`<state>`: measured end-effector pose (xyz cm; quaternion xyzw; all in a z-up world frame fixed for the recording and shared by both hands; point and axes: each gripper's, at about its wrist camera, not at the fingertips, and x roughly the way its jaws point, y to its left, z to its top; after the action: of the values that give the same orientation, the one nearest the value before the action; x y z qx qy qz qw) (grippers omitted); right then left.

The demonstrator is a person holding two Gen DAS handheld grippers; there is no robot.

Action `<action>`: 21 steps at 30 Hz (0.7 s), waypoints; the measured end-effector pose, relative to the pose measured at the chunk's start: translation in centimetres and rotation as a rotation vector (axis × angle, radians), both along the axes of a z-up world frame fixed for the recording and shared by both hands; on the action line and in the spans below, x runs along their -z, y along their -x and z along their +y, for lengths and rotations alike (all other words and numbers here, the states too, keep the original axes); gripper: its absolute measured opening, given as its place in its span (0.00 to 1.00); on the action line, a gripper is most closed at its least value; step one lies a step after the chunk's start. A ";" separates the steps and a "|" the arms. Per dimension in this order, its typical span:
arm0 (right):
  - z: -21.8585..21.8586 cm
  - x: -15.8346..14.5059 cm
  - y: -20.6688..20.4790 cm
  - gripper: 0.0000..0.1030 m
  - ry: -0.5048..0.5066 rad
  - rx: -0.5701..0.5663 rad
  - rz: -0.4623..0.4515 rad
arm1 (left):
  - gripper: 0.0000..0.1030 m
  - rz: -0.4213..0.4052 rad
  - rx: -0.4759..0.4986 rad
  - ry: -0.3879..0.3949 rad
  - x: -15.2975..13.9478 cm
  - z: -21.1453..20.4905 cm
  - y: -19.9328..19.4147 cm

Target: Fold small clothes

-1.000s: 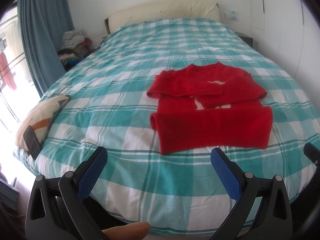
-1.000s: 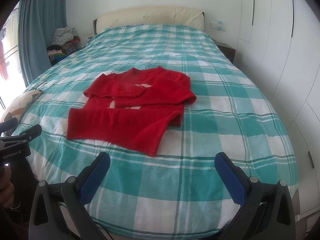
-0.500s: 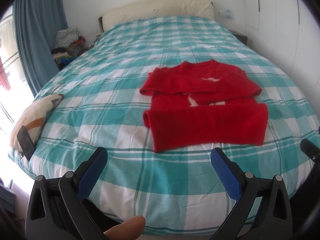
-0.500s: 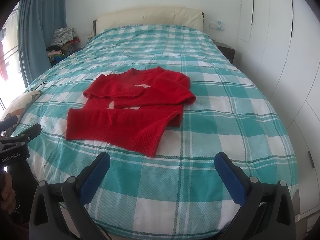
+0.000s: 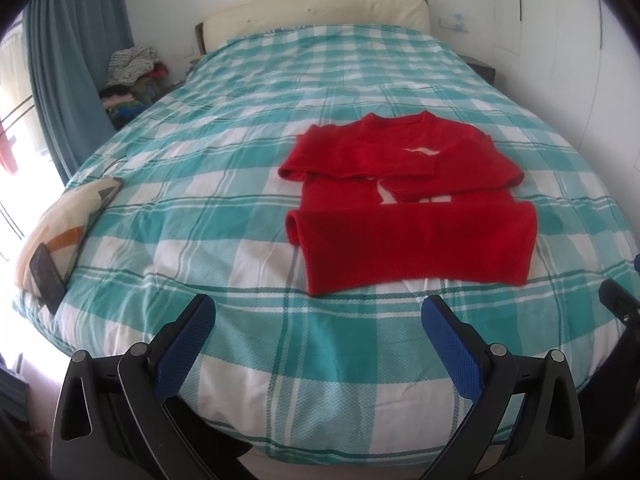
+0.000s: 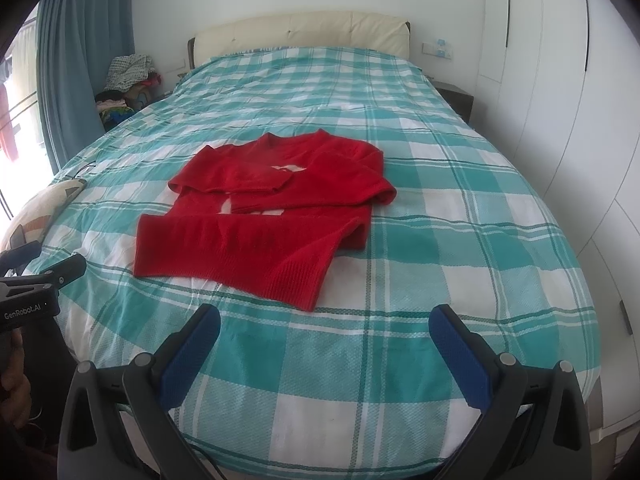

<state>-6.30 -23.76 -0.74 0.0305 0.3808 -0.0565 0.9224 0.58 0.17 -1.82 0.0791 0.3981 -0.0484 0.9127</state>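
A small red sweater [image 5: 404, 204] lies flat on the teal-and-white checked bed [image 5: 240, 184], sleeves folded across the chest, hem nearest me. It also shows in the right wrist view [image 6: 264, 216], with its near right hem corner turned up. My left gripper [image 5: 318, 320] is open and empty, held above the bed's near edge, short of the hem. My right gripper [image 6: 324, 330] is open and empty, also short of the hem. The left gripper's body [image 6: 36, 288] shows at the right view's left edge.
A cream patterned pillow [image 5: 60, 220] with a dark phone-like object [image 5: 47, 276] lies at the bed's left edge. A pile of clothes [image 5: 128, 76] sits by the blue curtain [image 5: 76, 60]. White wardrobe doors [image 6: 560, 100] line the right side. A cream headboard [image 6: 300, 32] is at the far end.
The left wrist view has drawn back and shifted a little left, so the sweater sits slightly further right and farther off. The right wrist view is nearly the same.
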 end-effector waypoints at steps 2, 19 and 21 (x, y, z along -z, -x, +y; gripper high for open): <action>0.0 -0.1 0.0 1.00 0.002 -0.002 -0.002 | 1.00 0.001 0.005 0.009 0.0 0.2 0.0; 0.4 0.1 0.0 1.00 0.000 -0.005 0.004 | 1.00 0.009 0.026 0.051 -0.2 0.6 -0.1; 0.4 0.2 0.0 1.00 -0.001 -0.004 0.007 | 1.00 0.014 0.026 0.053 0.0 0.6 -0.1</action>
<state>-6.32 -23.35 -0.90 0.0299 0.3839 -0.0543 0.9213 0.70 0.78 -1.77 0.0594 0.4021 -0.0714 0.9109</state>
